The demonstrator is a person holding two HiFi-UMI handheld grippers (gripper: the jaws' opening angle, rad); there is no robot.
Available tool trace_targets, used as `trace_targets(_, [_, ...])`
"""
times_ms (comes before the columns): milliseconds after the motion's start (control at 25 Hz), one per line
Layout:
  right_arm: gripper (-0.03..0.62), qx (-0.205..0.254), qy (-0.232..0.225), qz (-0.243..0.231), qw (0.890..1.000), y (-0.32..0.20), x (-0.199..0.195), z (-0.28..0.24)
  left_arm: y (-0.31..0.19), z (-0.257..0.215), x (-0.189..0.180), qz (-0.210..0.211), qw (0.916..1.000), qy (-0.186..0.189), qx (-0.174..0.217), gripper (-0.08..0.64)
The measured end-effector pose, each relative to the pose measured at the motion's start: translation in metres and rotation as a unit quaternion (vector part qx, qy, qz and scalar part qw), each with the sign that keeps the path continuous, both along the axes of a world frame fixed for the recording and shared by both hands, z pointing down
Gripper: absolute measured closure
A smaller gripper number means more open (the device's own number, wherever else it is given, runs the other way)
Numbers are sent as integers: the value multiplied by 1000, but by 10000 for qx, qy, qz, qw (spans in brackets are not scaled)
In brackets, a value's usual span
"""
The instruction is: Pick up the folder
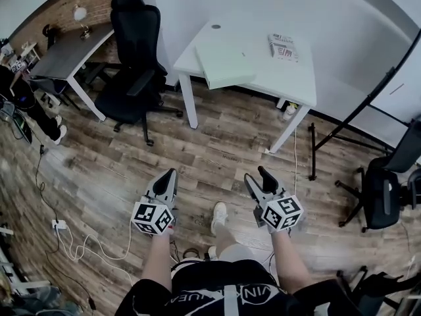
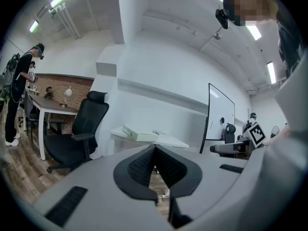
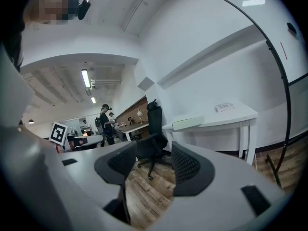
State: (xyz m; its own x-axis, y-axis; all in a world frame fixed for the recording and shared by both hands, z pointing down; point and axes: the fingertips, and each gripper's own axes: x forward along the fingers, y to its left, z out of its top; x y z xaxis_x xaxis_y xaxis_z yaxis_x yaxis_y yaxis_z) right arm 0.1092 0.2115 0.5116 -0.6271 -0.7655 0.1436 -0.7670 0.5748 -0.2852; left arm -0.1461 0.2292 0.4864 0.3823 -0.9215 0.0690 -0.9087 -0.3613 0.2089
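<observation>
The folder [image 1: 225, 66] is pale green and lies flat at the front left of a white table [image 1: 296, 81], some way across the wood floor from me. It also shows as a thick slab in the left gripper view, folder [image 2: 139, 135], and in the right gripper view, folder [image 3: 188, 122]. My left gripper [image 1: 172, 174] is held low over the floor, pointing at the table, its jaws shut and empty [image 2: 155, 150]. Beside it my right gripper [image 1: 256, 175] is open, with only floor between its pads [image 3: 154, 152]. Both are far from the folder.
A small printed box [image 1: 283, 46] sits at the table's back right. A black office chair [image 1: 135, 51] stands left of the table, by a grey desk [image 1: 66, 51] with a lamp. A whiteboard stand [image 1: 342, 133], another chair [image 1: 388, 183] and floor cables [image 1: 59, 226] flank the path.
</observation>
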Motion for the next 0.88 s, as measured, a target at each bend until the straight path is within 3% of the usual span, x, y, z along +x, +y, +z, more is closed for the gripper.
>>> trace_targets(320, [367, -139, -92, 110, 9998, -56, -7, 8, -61, 4, -12, 46, 9999, -17, -113, 548])
trace_targets(880, [365, -495, -374, 336, 9975, -133, 5, 14, -146, 4, 2, 254, 9993, -1, -260, 548])
